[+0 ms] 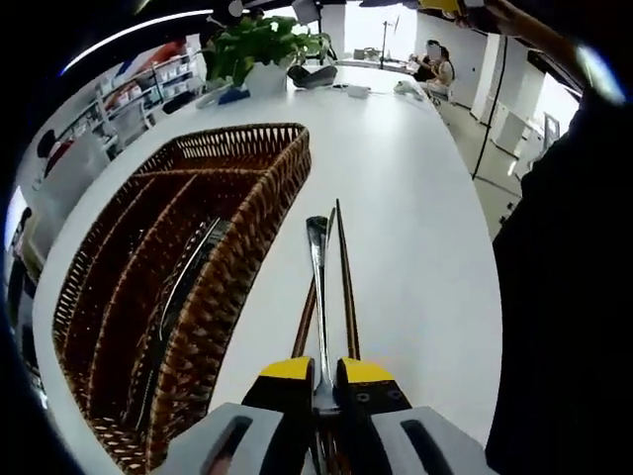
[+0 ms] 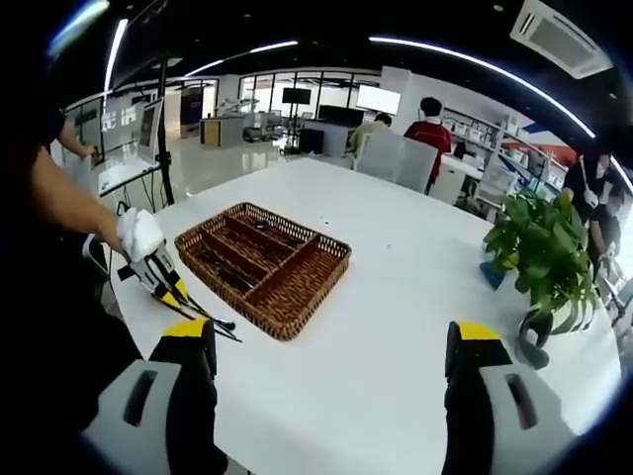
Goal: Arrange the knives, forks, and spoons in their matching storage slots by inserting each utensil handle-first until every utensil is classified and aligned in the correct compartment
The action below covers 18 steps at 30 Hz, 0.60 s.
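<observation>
Left gripper view: spoon (image 1: 317, 287) and chopsticks (image 1: 345, 282) clamped between jaws.

A long white desk (image 2: 396, 297) stands in a bright open office. Strip lights (image 2: 475, 61) curve across the dark ceiling. A potted plant (image 2: 539, 252) sits near shelves (image 1: 148, 89).

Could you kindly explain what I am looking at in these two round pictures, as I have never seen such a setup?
A person holds a two-jaw hand gripper in each hand, and each carries a fisheye camera looking along its jaws. In the left gripper view, the left gripper is shut on a silver metal utensil and two thin brown sticks, beside a brown woven wicker tray with compartments holding some cutlery. In the right gripper view, the right gripper hangs open over the white table; the same tray, a green potted plant and the left gripper appear.
</observation>
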Each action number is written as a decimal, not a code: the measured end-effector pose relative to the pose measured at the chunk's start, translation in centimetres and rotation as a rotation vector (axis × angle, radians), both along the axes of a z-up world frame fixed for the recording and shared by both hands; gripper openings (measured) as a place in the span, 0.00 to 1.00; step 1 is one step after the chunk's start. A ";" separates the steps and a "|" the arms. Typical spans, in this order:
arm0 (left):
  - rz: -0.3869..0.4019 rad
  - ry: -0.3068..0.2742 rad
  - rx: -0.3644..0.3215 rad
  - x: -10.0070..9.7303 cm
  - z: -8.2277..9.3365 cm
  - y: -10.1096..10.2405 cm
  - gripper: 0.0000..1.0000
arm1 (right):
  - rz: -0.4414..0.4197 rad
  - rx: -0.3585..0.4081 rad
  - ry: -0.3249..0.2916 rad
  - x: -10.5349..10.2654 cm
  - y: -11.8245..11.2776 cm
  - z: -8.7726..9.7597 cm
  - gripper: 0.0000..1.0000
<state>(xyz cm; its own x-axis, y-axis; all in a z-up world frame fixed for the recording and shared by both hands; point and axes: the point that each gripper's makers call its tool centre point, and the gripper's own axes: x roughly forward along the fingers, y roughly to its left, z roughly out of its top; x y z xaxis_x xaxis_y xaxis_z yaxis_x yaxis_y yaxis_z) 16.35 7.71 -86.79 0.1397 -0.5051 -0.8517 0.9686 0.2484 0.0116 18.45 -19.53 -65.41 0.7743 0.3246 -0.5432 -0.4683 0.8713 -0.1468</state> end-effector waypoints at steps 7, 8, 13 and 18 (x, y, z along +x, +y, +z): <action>0.003 -0.018 -0.006 0.4 0.0 -0.2 0.03 | -0.003 -0.002 0.004 -0.2 -0.1 -0.2 0.98; -0.044 -0.047 0.004 0.4 0.0 -0.2 0.03 | -0.004 -0.001 0.003 -0.2 -0.2 -0.2 0.98; -0.061 -0.053 0.009 0.3 -0.1 -0.4 0.03 | -0.004 0.005 -0.002 0.0 -0.1 -0.1 0.98; -0.020 -0.047 -0.016 0.6 0.0 -0.4 0.02 | -0.003 0.006 -0.005 0.1 0.0 0.0 0.98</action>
<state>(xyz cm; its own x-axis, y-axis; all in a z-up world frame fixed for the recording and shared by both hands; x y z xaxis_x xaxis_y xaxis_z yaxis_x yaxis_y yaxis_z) 16.94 7.29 -86.79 0.1689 -0.5219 -0.8361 0.9718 0.2298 0.0529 18.60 -19.54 -65.40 0.7782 0.3255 -0.5370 -0.4649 0.8736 -0.1442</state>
